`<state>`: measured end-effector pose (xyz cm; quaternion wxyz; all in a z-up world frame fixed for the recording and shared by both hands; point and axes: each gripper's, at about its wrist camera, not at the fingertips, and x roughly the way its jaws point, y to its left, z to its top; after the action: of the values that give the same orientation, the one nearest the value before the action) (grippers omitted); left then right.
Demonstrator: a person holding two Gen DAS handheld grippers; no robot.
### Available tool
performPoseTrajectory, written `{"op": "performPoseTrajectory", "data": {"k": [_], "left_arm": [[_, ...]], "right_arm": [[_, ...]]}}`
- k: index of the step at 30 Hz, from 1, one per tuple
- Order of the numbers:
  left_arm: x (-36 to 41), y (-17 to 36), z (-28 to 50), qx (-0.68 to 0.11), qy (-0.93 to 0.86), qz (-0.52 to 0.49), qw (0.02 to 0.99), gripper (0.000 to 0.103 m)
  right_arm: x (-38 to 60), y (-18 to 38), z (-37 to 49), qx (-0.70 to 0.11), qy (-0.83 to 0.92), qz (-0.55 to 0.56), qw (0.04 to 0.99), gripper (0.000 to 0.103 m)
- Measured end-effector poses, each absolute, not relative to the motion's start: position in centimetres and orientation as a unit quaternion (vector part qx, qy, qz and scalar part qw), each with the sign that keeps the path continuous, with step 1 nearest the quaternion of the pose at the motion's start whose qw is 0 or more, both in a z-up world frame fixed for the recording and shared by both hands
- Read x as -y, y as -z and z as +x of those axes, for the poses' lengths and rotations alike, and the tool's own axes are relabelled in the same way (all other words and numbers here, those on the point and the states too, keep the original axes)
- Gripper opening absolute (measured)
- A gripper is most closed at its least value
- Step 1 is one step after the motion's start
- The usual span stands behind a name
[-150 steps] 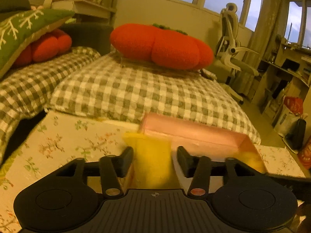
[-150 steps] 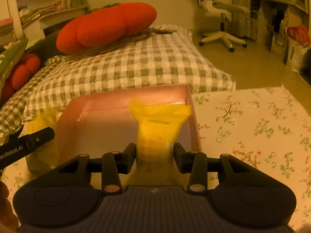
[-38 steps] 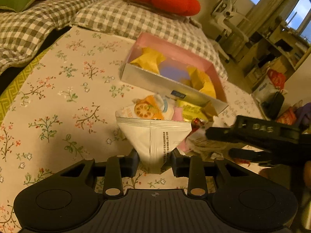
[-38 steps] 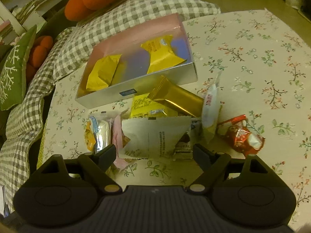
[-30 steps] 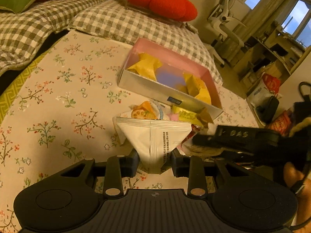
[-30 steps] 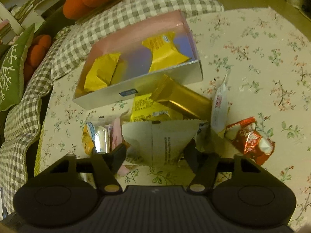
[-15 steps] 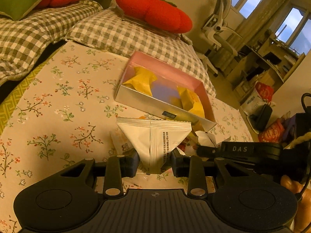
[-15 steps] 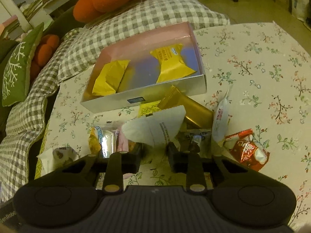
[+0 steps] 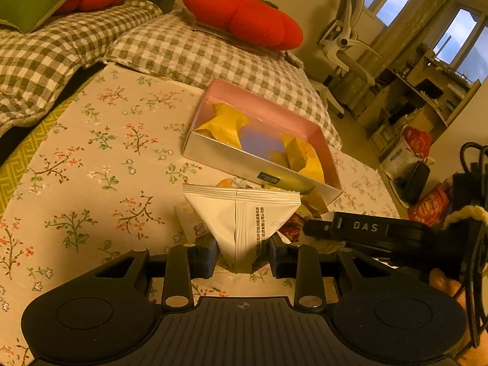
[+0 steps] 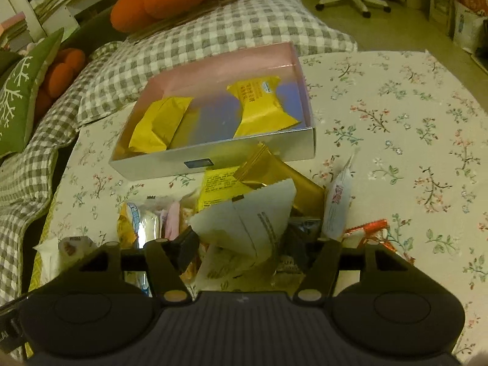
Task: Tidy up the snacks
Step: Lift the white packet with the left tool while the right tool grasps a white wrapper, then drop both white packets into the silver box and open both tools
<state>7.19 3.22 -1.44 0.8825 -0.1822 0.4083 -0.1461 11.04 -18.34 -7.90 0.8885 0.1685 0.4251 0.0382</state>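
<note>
Tablecloth (image 9: pixel 91 158): cream, floral print. Box (image 10: pixel 213 152): silver outside, pink inside. Boxed packets (image 10: pixel 262 106): yellow. Triangular sachet (image 9: pixel 241 216): white. Bedding (image 9: pixel 195 52): grey-white check. Cushion (image 9: pixel 241 15): orange-red.

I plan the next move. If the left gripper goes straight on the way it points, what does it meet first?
The left gripper, shut on the white packet, points down at the snack pile before the box. It would probably meet that pile first, then the box's near wall; depth is unclear.
</note>
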Motion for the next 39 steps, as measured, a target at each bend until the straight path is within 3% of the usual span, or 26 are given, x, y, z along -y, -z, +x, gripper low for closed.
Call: {"op": "performPoseTrajectory", "data": {"k": [6,9,29,39], "left_arm": [[-3.2,1.3,7.2,-0.405,0.147,-0.178,0.884,0.030],[-3.2,1.3,7.2,-0.405,0.147,-0.178,0.885,0.030],[-3.8,-0.1,7.7,-0.364,0.136,-0.179,0.904,0.030],[-1.3,-1.3,12.2,-0.322,0.144,-0.133,0.926,0.030]], "right_arm": [[18.2,7.8,10.9,-0.421,-0.037,0.169,0.890,0.037],[18.7,7.5,10.7,-0.420,-0.042,0.186,0.887,0.034],[21.8,4.7,8.7,-0.356,-0.036,0.251,0.899,0.030],[22.3,4.4,10.2,-0.327,-0.045,0.274,0.903,0.030]]}}
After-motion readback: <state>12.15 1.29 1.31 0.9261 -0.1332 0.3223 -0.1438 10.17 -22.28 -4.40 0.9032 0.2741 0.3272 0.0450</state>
